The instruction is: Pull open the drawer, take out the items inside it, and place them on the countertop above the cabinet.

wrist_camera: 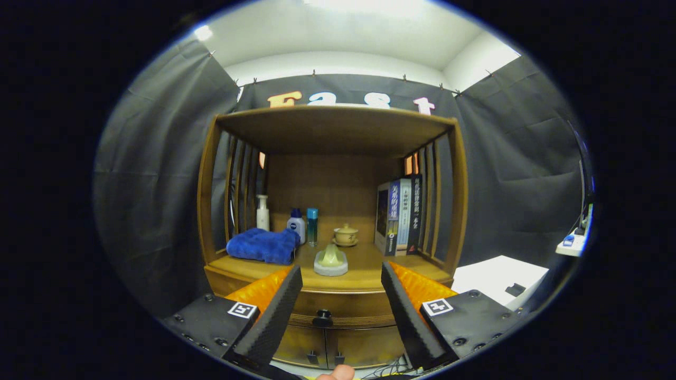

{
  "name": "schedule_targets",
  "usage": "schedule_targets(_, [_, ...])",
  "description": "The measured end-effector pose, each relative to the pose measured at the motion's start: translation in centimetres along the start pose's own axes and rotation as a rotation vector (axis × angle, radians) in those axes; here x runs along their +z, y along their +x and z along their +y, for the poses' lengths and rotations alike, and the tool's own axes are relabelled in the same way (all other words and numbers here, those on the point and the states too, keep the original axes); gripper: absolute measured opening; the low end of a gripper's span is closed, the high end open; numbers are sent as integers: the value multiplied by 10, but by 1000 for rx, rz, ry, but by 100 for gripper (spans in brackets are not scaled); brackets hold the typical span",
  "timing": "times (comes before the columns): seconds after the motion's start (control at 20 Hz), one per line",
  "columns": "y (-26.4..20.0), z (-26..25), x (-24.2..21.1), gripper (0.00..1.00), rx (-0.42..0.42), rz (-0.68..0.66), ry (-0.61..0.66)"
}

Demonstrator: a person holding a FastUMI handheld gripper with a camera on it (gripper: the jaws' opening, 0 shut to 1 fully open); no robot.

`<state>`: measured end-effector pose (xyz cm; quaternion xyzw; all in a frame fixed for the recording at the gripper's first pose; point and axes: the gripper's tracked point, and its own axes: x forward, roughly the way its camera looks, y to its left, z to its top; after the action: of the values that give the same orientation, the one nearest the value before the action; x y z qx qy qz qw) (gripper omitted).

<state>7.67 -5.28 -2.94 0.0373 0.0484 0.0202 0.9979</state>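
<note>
The gripper (342, 306) stood wide open and empty, its fingers flanking the closed drawer's dark knob (322, 318) below the cabinet's countertop (364, 274).

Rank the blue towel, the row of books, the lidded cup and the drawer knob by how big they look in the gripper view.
1. Row of books
2. Blue towel, close to the books
3. Lidded cup
4. Drawer knob, similar to the cup though nearer the camera, so unsure.
The gripper is open, the knob between its fingers.
</note>
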Motion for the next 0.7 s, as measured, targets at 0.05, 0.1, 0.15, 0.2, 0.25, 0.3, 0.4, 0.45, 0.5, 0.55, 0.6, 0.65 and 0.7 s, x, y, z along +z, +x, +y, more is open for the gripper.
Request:
schedule_targets(0.05, [-10, -6, 8, 98, -17, 7, -8])
schedule_targets(0.1, [-19, -12, 15, 98, -42, 13, -11])
schedule_targets(0.15, [-24, -20, 23, 98, -68, 20, -9])
schedule_targets(0.2, [-29, -25, 30, 98, -84, 19, -3])
schedule_targets(0.25, [-35, -26, 41, 98, -93, 11, -1])
schedule_targets(0.3, [-40, -28, 51, 98, -98, -3, -6])
schedule_targets(0.4, [-50, -27, 67, 98, -105, -30, -12])
schedule_targets(0.45, [-55, -24, 70, 98, -104, -37, -9])
schedule_targets(0.5, [-63, -19, 73, 98, -98, -42, -4])
schedule_targets(0.55, [-66, -13, 71, 98, -86, -44, -4])
schedule_targets(0.6, [-69, -8, 70, 98, -75, -45, -9])
schedule_targets(0.65, [-72, -5, 66, 98, -69, -35, -20])
schedule_targets(0.7, [-73, -2, 62, 98, -65, -24, -32])
